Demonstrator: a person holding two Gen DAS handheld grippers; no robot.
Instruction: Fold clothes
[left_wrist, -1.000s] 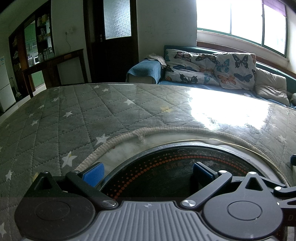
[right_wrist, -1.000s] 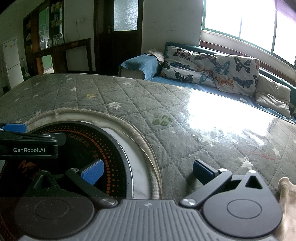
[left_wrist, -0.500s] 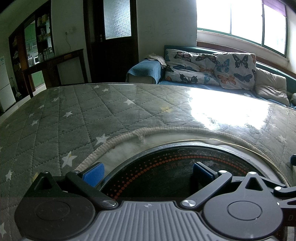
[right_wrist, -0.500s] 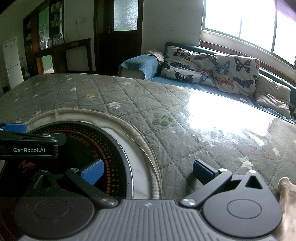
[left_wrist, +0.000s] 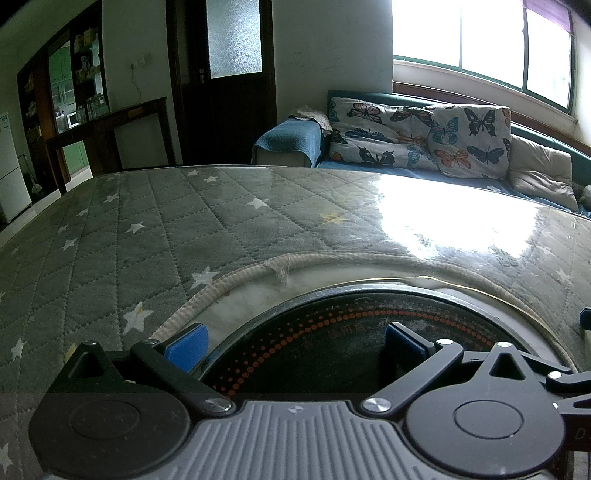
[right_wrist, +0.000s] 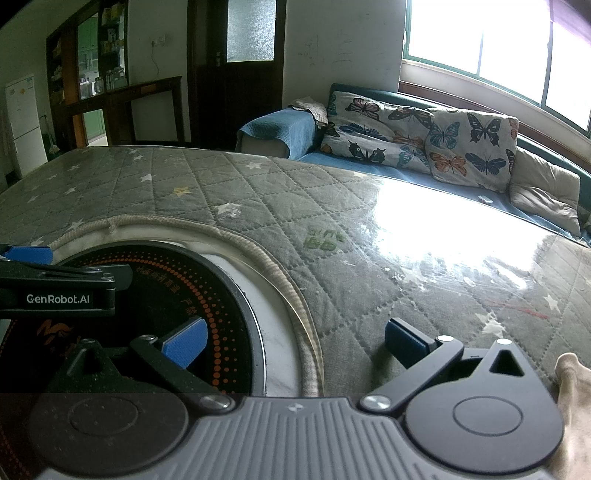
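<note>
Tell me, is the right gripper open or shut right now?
Open. The right gripper has its blue pads spread wide apart with nothing between them, above the black round cooktop.

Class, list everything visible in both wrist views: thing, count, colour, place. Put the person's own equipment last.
Quilted cover: one, grey with stars, over the table.
Round cooktop: one, black with orange dots, set into the table, near.
Beige cloth: one, right edge of right view.
Butterfly cushions: two, white patterned, on the sofa.
Plain pillow: one, beige, sofa's right end.
Door: one, dark, back wall.
Fridge: one, white, far left.
Left gripper: one, black with blue pads, open.
Right gripper: same, open.
</note>
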